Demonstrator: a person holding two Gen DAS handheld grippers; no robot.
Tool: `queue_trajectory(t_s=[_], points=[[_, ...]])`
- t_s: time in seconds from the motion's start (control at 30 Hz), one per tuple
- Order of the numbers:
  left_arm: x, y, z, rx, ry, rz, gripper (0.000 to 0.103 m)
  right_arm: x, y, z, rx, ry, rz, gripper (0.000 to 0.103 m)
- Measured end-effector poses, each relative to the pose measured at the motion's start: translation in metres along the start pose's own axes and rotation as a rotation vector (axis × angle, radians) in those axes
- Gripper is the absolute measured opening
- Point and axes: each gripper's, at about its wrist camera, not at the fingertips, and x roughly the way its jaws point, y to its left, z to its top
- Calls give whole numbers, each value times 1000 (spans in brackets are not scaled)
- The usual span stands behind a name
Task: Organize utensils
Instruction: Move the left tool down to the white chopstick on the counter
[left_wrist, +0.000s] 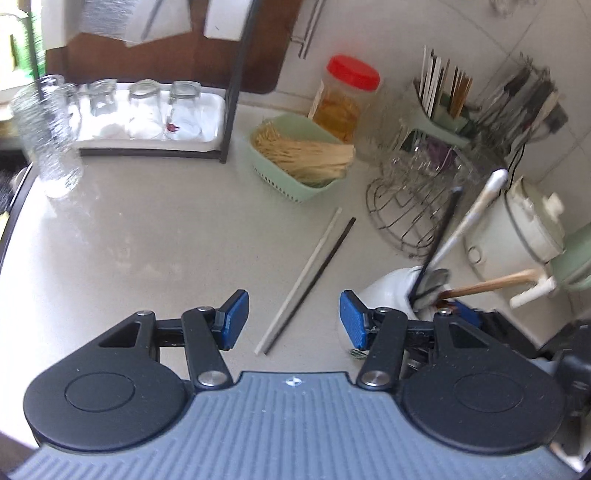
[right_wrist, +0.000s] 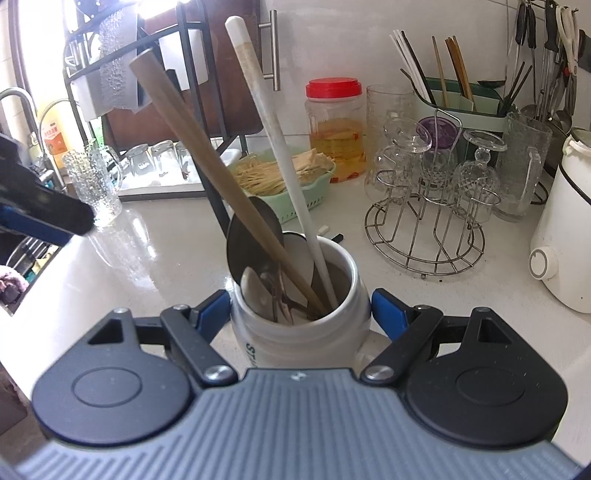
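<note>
A white chopstick (left_wrist: 306, 273) and a black chopstick (left_wrist: 327, 264) lie side by side on the pale counter (left_wrist: 147, 240). My left gripper (left_wrist: 293, 319) hovers over their near ends, open, with nothing between its blue pads (left_wrist: 234, 314). Just to the right stands a white ceramic mug (left_wrist: 384, 291), also seen in the right wrist view (right_wrist: 306, 339), holding spoons (right_wrist: 255, 236), a wooden handle (right_wrist: 207, 177) and a white handle (right_wrist: 273, 129). My right gripper (right_wrist: 299, 310) is shut on the mug's sides. The left gripper (right_wrist: 40, 218) shows at the far left of the right wrist view.
Behind the chopsticks sit a green basket of thin sticks (left_wrist: 295, 155) and a red-lidded jar (left_wrist: 343, 99). A wire rack of upturned glasses (right_wrist: 424, 206), a green chopstick holder (right_wrist: 461, 99), a white appliance (right_wrist: 561, 236), a glass mug (left_wrist: 48, 136) and a tray of glasses (left_wrist: 147, 110) ring the counter.
</note>
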Motion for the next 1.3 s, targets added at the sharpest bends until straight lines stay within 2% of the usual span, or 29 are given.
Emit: queue_trajectory(t_s=[0.33,0.53,0.73,1.1,1.3], points=[[93,9,35,125,100,-95,60,1,2,3,14,20,-23,85],[136,-2,49,192,122,-138,59,0,4,2,26,26,-40,85],[167,-12,61,239,125,-149,55,0,6,3,47,32,-66,86],[205,-33,70,335,127,-136,42,1,7,2,63,30,-79,86],[217,-44,73,416,122,-120,28,0,8,1,64,26,-83,86]])
